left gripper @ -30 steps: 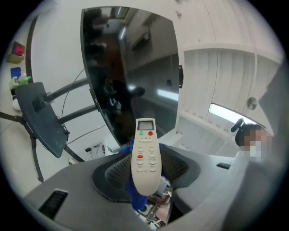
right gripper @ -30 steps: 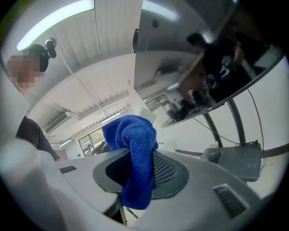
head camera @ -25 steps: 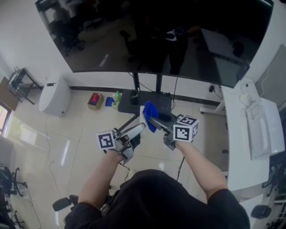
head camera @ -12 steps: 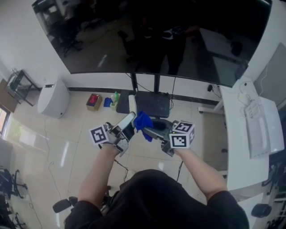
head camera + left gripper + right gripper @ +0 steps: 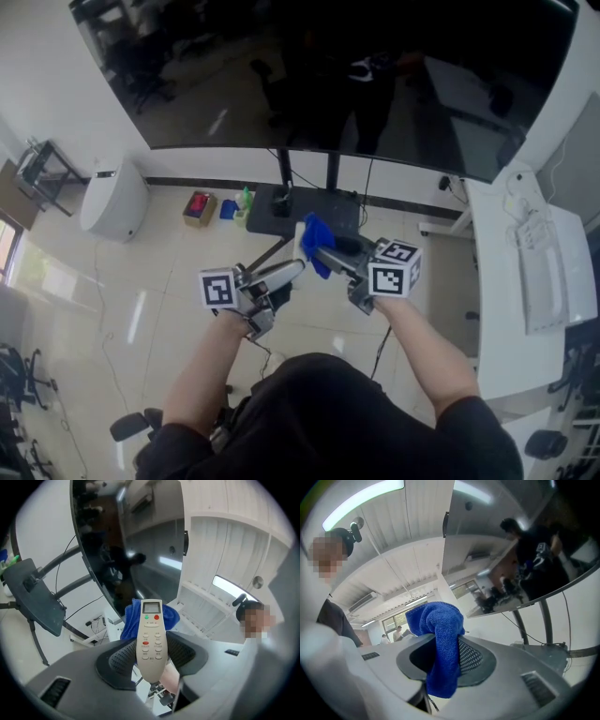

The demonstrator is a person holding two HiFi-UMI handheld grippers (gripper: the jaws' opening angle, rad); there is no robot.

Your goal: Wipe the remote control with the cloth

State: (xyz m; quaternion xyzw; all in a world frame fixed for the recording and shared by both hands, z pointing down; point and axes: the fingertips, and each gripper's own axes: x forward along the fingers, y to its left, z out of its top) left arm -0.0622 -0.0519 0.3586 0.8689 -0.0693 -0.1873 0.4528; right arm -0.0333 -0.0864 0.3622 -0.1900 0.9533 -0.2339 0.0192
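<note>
A cream remote control [image 5: 151, 641] with a small screen, coloured buttons and grey keys sits upright between the jaws of my left gripper [image 5: 151, 660], which is shut on its lower half. In the head view the remote control [image 5: 284, 273] points up and right from the left gripper [image 5: 267, 281]. My right gripper [image 5: 440, 660] is shut on a bunched blue cloth [image 5: 439, 644]. In the head view the blue cloth [image 5: 315, 243] sticks out of the right gripper [image 5: 323, 251] just beyond the remote's tip. The blue cloth [image 5: 133, 623] shows right behind the remote's upper end.
A large dark screen [image 5: 328, 75] on a black stand [image 5: 281, 202] fills the top of the head view. A white bin [image 5: 114, 202] and small coloured items [image 5: 217, 208] lie on the tiled floor. A white desk [image 5: 525, 272] runs along the right.
Half a second ago both grippers sat further left and lower, with the remote tilted more upright. Now they are back up and to the right, about where they were a second ago.
</note>
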